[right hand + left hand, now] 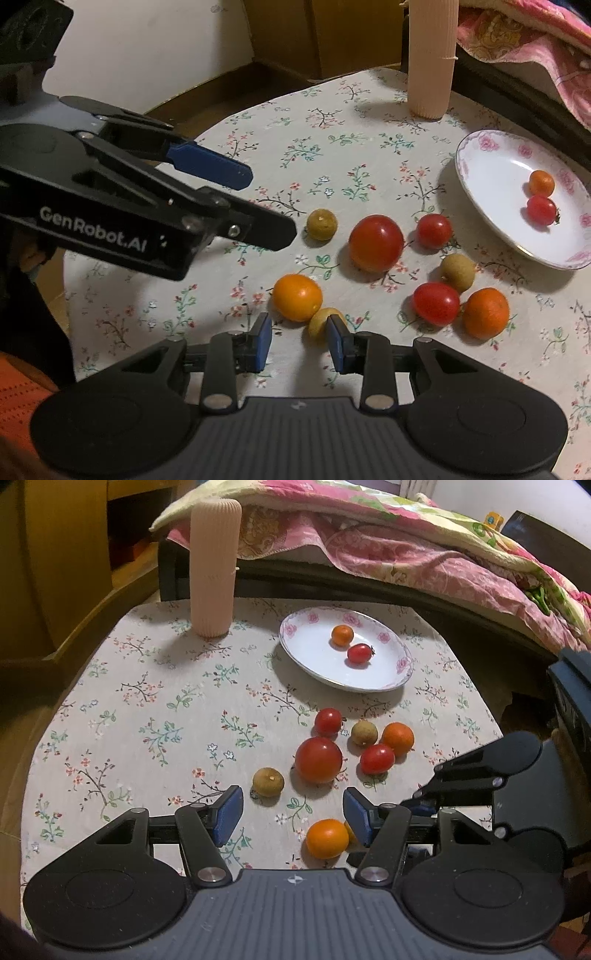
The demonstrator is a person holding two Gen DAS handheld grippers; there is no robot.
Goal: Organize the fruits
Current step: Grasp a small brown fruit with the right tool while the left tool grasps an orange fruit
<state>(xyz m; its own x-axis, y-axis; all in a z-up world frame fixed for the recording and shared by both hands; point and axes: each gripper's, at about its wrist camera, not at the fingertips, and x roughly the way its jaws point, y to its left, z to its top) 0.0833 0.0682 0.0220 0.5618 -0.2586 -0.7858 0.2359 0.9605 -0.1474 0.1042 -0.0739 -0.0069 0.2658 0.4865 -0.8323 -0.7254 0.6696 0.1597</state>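
A white floral plate (317, 672) (491, 206) holds a small orange (342, 635) (541, 182) and a cherry tomato (359, 653) (541, 209). Several loose fruits lie on the tablecloth: a big tomato (318, 759) (376, 243), cherry tomatoes (328, 721) (436, 304), longans (268, 781) (458, 272), an orange (398, 738) (485, 313). My left gripper (293, 818) (258, 206) is open above an orange fruit (327, 838) (297, 297). My right gripper (300, 341) is open, its right pad beside a small yellow fruit (320, 323).
A tall ribbed pink cylinder (215, 565) (432, 59) stands at the table's far side. A bed with a pink floral quilt (406, 546) lies behind. The round table edge (55, 716) drops off on the left.
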